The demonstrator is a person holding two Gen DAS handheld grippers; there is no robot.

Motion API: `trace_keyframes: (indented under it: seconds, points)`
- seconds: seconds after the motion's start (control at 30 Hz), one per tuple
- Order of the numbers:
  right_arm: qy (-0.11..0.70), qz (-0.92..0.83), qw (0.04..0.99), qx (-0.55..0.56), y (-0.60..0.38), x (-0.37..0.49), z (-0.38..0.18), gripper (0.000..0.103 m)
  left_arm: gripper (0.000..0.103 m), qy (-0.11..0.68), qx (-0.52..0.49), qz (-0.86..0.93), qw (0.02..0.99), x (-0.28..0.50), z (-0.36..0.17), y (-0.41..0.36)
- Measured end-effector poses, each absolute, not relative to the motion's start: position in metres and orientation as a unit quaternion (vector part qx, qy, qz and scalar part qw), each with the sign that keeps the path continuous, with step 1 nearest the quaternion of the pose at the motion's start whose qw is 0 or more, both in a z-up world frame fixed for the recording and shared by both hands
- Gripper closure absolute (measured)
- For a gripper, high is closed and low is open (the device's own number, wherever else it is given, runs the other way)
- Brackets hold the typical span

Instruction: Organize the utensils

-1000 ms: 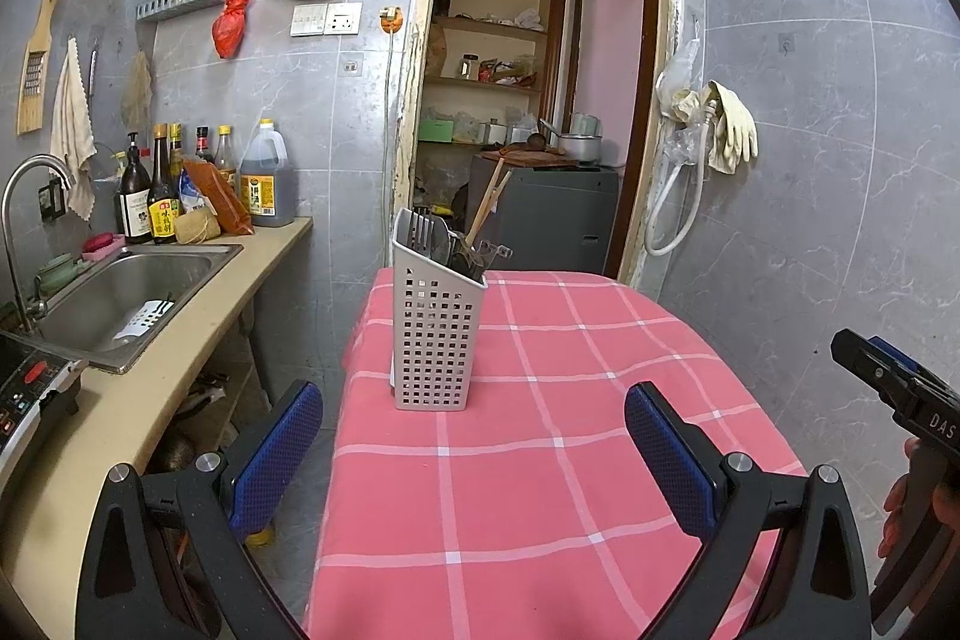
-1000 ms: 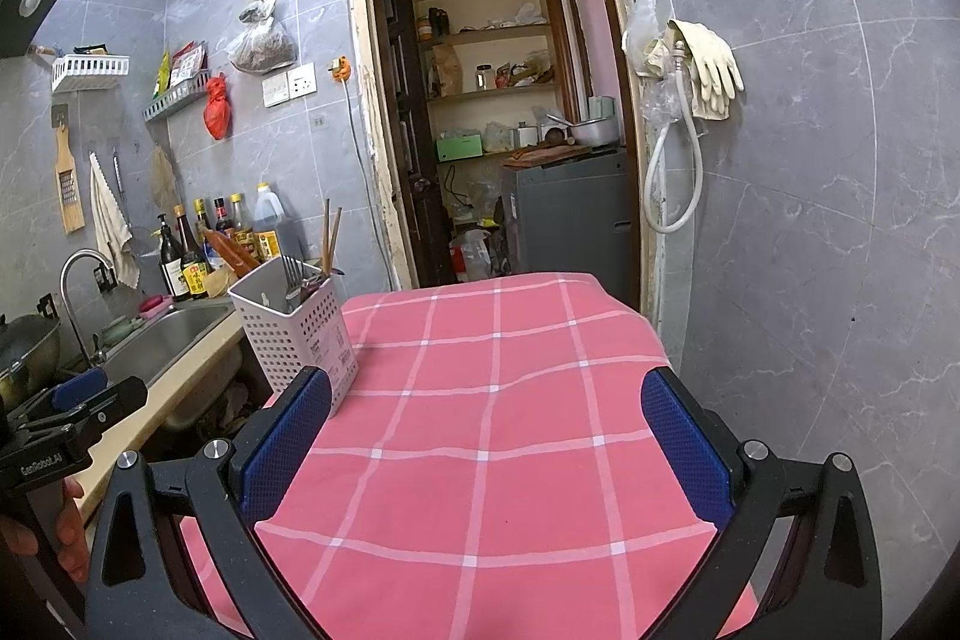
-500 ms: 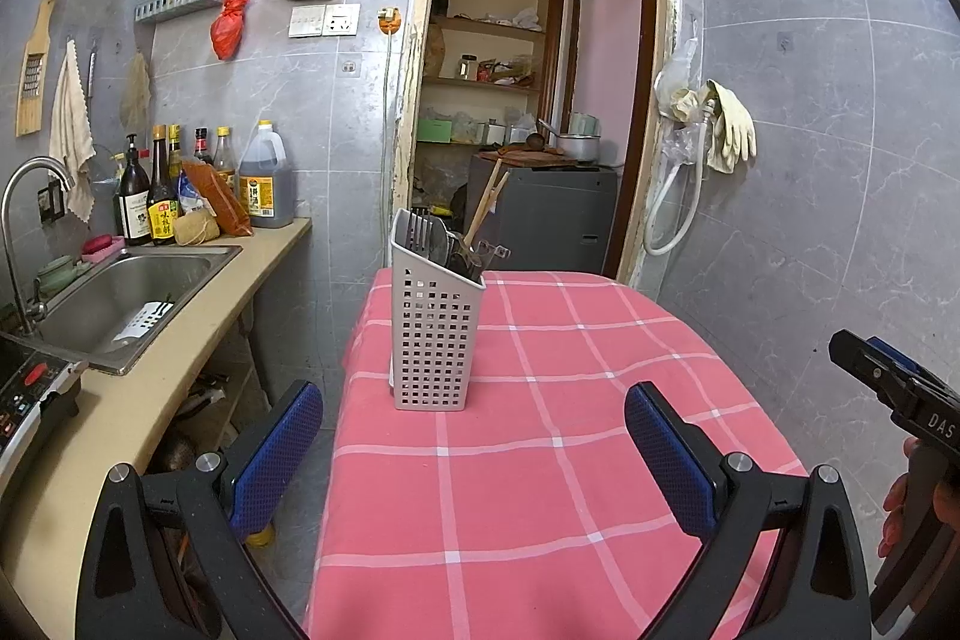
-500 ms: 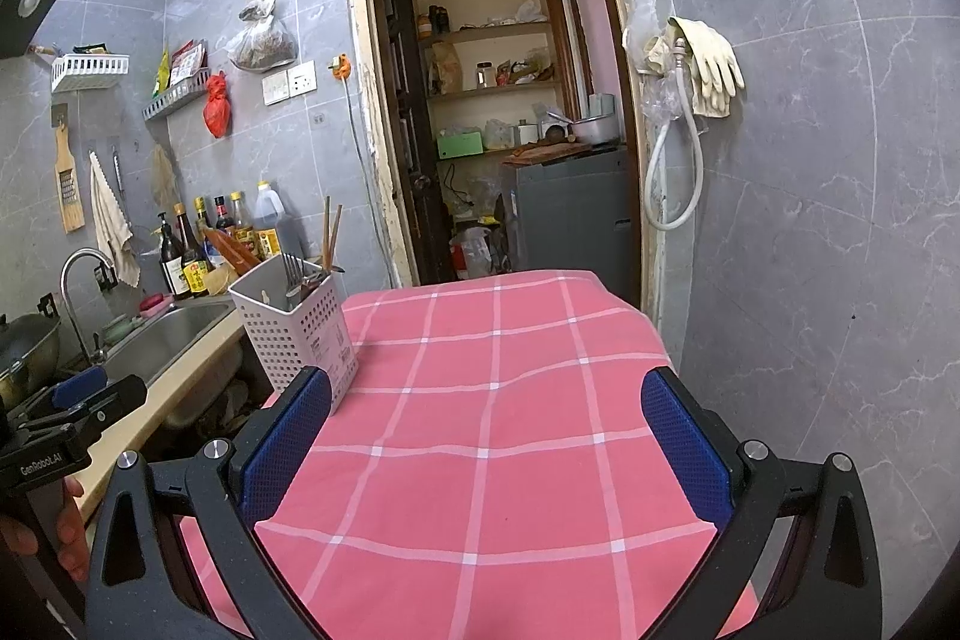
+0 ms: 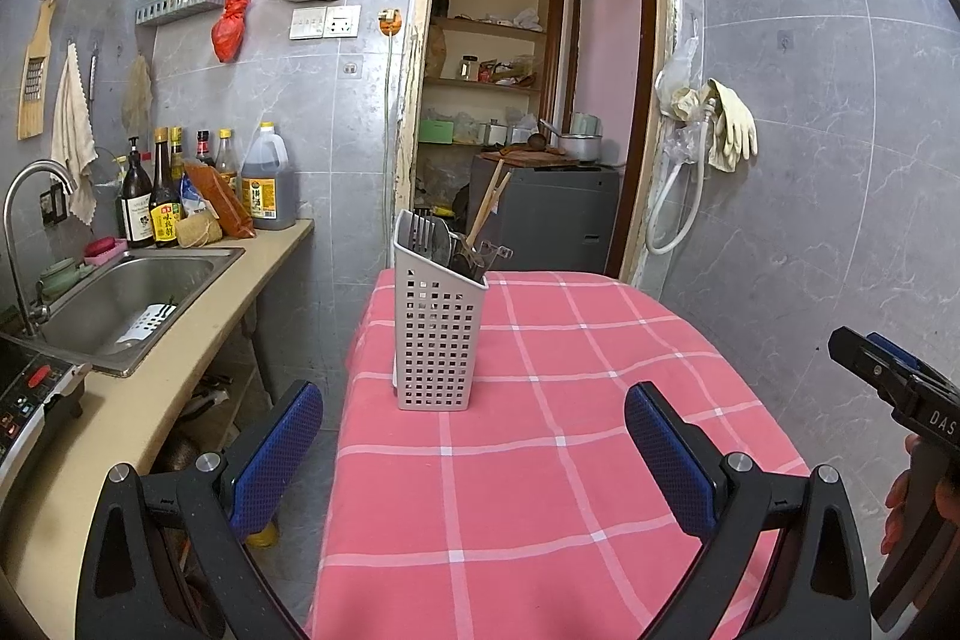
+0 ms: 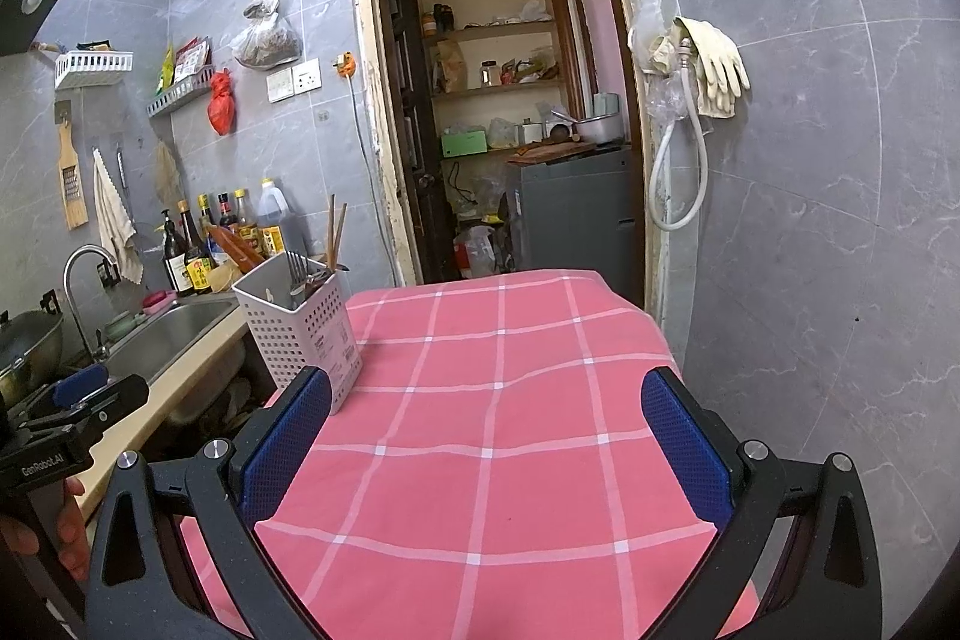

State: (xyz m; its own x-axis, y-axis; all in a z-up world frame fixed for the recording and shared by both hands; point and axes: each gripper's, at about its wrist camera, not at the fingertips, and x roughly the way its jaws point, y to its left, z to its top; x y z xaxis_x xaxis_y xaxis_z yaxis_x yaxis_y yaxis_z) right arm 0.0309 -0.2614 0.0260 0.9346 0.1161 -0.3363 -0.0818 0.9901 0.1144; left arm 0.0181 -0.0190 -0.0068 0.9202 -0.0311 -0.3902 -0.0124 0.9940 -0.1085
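A white perforated utensil caddy (image 5: 438,334) stands upright near the left edge of the table with the pink checked cloth (image 5: 540,460). It holds forks, spoons and wooden chopsticks (image 5: 489,205). It also shows in the right wrist view (image 6: 297,328). My left gripper (image 5: 474,448) is open and empty, held back from the caddy above the cloth. My right gripper (image 6: 486,436) is open and empty over the table's near right part, with the caddy beside its left finger.
A counter (image 5: 120,412) with a steel sink (image 5: 126,295) and sauce bottles (image 5: 156,208) runs along the left, with a narrow gap to the table. A doorway (image 5: 528,112) opens behind the table. The tiled wall (image 5: 810,220) with hanging gloves is at the right.
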Motion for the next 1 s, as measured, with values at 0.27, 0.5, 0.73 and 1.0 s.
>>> trace_keyframes:
  seconds: [0.27,0.5,0.73,1.0]
  points:
    - [0.174,0.050,0.982,0.049,-0.2606,0.0316,0.0254,0.001,0.001,0.200,-0.054,-0.004,0.978,0.0179,-0.0066,-0.0185]
    - [0.178,0.050,0.982,0.049,-0.2601,0.0303,0.0219,0.001,0.001,0.205,-0.062,-0.012,0.977,0.0172,-0.0069,-0.0155]
    - [0.179,0.050,0.981,0.048,-0.2628,0.0326,0.0220,0.001,0.001,0.215,-0.066,-0.006,0.974,0.0196,-0.0083,-0.0130]
    - [0.181,0.050,0.981,0.048,-0.2634,0.0322,0.0178,0.001,0.001,0.218,-0.057,0.010,0.974,0.0222,-0.0096,-0.0145]
